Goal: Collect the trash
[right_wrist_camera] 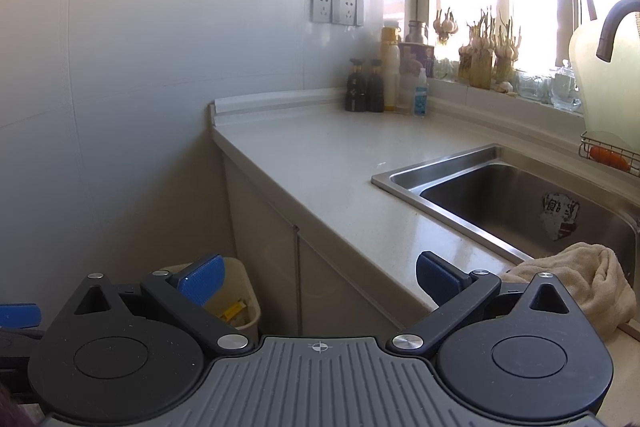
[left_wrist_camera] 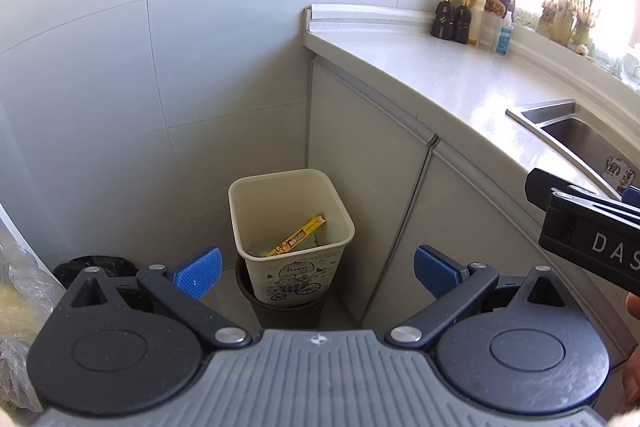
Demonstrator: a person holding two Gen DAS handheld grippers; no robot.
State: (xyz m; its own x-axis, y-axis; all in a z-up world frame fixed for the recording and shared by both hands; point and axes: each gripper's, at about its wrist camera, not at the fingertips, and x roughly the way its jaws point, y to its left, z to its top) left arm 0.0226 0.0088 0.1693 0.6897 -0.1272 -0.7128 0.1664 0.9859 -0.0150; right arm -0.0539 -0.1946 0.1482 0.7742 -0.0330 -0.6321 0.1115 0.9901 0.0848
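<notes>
While both claws stand spread and empty, the left gripper (left_wrist_camera: 316, 269) hangs over the cream bin (left_wrist_camera: 291, 227), which sits at its 12 o'clock between the blue pads. A yellow wrapper (left_wrist_camera: 298, 237) lies inside the bin; from the right gripper (right_wrist_camera: 318, 281) the bin (right_wrist_camera: 240, 297) shows at 9 o'clock, below the counter (right_wrist_camera: 320, 163).

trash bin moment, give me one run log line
left gripper: open, empty, above trash bin | right gripper: open, empty, by countertop | bin: yellow wrapper inside
</notes>
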